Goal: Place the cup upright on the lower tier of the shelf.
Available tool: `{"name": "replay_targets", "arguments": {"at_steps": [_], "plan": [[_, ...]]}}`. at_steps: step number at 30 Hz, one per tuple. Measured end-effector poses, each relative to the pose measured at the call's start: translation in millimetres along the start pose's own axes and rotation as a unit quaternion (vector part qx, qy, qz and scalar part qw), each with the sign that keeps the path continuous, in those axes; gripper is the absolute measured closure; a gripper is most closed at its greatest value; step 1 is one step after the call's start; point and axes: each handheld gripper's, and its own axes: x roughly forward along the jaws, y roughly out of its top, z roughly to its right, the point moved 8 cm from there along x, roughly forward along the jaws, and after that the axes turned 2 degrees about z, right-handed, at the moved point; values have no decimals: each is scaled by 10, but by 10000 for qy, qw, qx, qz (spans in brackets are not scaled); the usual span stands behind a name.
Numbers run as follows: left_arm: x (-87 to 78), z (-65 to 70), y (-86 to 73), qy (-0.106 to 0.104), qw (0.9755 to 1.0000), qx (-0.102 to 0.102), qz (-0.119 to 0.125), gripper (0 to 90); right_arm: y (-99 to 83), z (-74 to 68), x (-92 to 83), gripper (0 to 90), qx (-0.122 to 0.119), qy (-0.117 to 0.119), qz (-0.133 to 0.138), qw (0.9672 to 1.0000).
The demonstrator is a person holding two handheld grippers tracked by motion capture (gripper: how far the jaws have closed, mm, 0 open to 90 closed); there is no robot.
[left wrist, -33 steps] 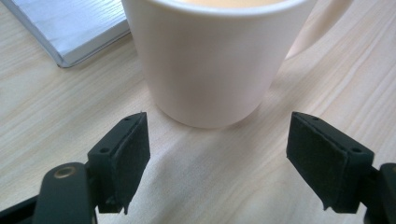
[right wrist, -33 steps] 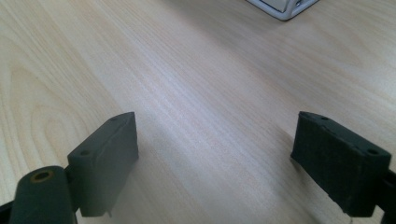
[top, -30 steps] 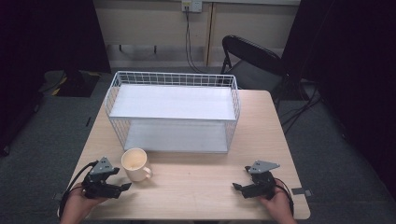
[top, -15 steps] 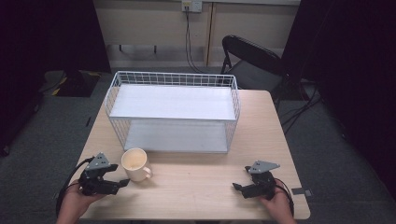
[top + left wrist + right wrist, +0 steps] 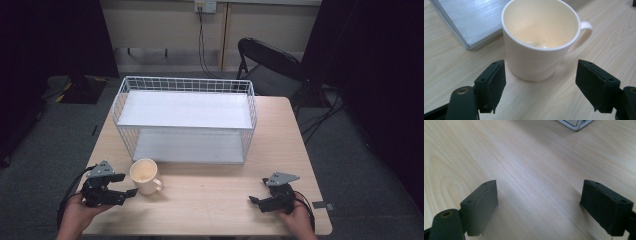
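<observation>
One cream mug (image 5: 144, 175) stands between the left gripper (image 5: 126, 185)'s two spread jaws.

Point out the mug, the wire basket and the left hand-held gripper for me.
mug (image 5: 534, 60): left gripper view, on its outer side wall.
wire basket (image 5: 250, 107): high view, on its right wire wall.
left hand-held gripper (image 5: 127, 185): high view, midway between its open fingertips.

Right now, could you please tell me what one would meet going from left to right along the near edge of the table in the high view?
Left gripper, fingers open → cream mug → bare wooden table → right gripper, fingers open.
</observation>
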Motion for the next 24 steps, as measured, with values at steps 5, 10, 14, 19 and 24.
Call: {"name": "replay_targets", "arguments": {"at_steps": [5,10,14,19,24], "plan": [[-23,4,26,-39,10000,-26,28,242,0,0,0,135,0,3,-1,10000],[-50,5,63,-36,9999,-22,95,246,0,0,0,135,1,0,0,10000],[-74,0,92,-19,9999,-27,150,248,0,0,0,135,1,1,0,10000],[-118,-5,129,-20,9998,-57,194,248,0,0,0,135,0,0,1,10000],[-148,-4,163,-35,9997,-90,233,250,0,0,0,135,-2,0,0,10000]]}}
